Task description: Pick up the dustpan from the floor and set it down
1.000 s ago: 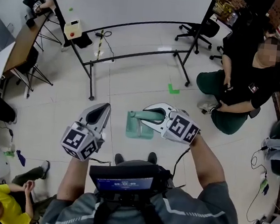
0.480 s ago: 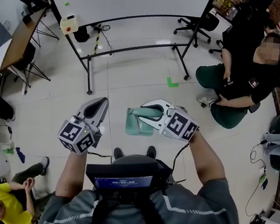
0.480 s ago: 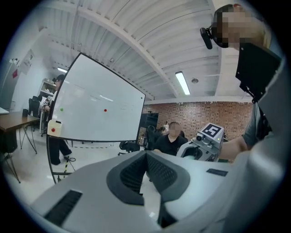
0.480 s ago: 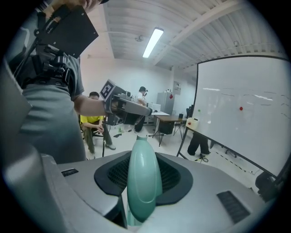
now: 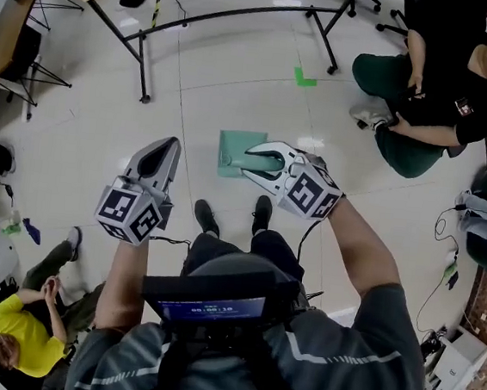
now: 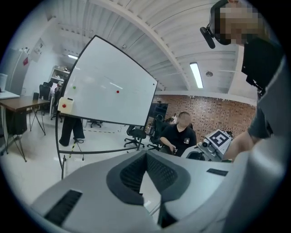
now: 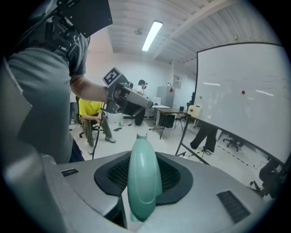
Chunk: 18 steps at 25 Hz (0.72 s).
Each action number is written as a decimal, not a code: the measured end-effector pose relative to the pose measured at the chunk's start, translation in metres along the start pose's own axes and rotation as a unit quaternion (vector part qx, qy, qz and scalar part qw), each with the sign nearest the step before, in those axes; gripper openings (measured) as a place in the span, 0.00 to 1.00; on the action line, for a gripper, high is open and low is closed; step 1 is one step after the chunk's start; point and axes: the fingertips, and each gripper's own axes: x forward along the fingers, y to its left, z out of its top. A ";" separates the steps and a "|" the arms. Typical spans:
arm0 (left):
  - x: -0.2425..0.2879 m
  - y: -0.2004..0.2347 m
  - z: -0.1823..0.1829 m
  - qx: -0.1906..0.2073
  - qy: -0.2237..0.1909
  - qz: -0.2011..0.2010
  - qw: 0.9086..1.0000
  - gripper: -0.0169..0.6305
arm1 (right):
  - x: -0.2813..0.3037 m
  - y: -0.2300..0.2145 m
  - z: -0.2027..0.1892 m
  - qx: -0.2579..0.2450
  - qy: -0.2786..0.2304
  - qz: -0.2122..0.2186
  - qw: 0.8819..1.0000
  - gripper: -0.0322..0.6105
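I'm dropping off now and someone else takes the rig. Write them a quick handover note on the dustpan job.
Left gripper: fingers together, empty, off to the side.
Right gripper: shut on the handle of the pale green plastic dustpan, pan end pointing away from the person.
Done: dustpan grasped.
Left: the views don't show whether the pan is touching the white tiled floor. Set it down flat, then open the right fingers.

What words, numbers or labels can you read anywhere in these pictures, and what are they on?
Chest screen: a row of light digits, too small and blurred to read.
Square markers on the left cube and the right cube: black-and-white patterns, no letters.
Whiteboard: a red dot and a green dot, no writing.
Dustpan: no print visible.
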 end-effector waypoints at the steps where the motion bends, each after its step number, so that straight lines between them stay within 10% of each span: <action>1: 0.011 0.010 -0.015 -0.002 0.007 0.000 1.000 0.07 | 0.014 -0.004 -0.019 0.001 0.007 0.005 1.000 0.27; 18: 0.150 0.117 -0.254 -0.008 0.066 0.019 0.998 0.07 | 0.187 -0.027 -0.270 -0.002 0.080 0.043 0.996 0.27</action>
